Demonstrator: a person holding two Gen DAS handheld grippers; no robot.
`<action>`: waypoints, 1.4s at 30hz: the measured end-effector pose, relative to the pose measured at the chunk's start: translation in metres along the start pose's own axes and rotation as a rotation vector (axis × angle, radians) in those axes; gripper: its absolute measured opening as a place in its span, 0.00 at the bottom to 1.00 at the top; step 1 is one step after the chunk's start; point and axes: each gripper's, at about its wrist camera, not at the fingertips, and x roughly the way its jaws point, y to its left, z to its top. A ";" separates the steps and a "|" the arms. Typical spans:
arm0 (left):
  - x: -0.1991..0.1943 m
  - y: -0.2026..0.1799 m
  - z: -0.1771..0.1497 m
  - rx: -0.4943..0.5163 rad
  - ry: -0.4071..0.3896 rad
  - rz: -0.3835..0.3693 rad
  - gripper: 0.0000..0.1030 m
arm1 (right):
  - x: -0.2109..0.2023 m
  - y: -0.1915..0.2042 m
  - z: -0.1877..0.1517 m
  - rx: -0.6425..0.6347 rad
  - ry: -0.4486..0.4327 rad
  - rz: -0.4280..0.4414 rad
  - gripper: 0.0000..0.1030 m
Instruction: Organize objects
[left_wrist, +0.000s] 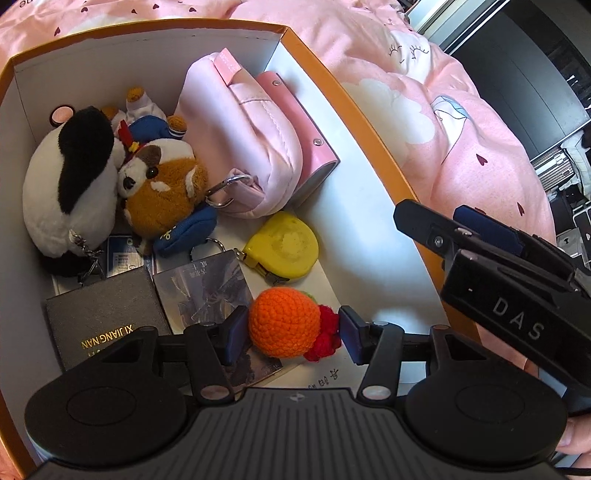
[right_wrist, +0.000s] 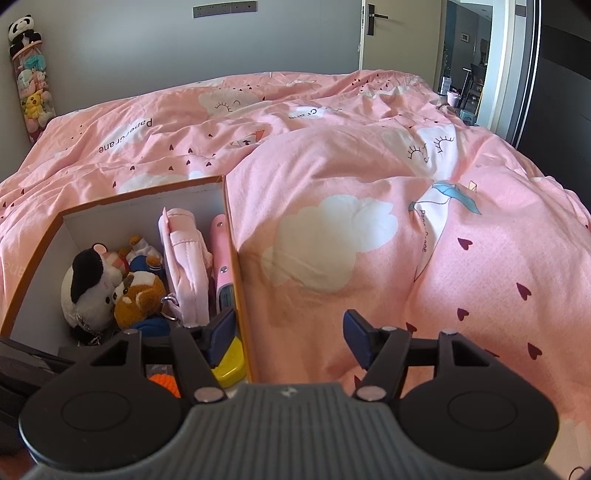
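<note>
The left gripper (left_wrist: 291, 334) pinches a round crocheted orange ball (left_wrist: 283, 322) with a knobbly yarn weave and a red knitted tuft between its blue padded jaws, low inside the orange-rimmed cardboard box (left_wrist: 354, 107) near its front. The box, white and smooth inside, sits on the bed's pink cotton duvet (right_wrist: 369, 184) printed with clouds and hearts. In it lie a fluffy black-and-white plush (left_wrist: 70, 184), a furry brown plush (left_wrist: 162, 184), a soft quilted pink pouch (left_wrist: 243, 140) with a metal clasp, a glossy yellow tape measure (left_wrist: 284, 245), a grainy black booklet (left_wrist: 105, 317) with gold lettering and a glossy card (left_wrist: 210, 291). The right gripper (right_wrist: 290, 341) hovers at the box's right wall, its jaws spread wide and holding nothing.
</note>
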 end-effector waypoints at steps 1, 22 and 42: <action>0.000 0.000 0.000 0.001 0.001 -0.001 0.59 | 0.000 0.001 0.000 -0.004 0.001 0.001 0.64; -0.067 0.005 -0.013 0.030 -0.128 -0.009 0.67 | -0.031 0.020 0.012 -0.187 -0.045 0.047 0.68; -0.106 0.035 -0.039 0.069 -0.248 0.069 0.67 | 0.003 0.098 0.007 -0.882 0.340 0.176 0.32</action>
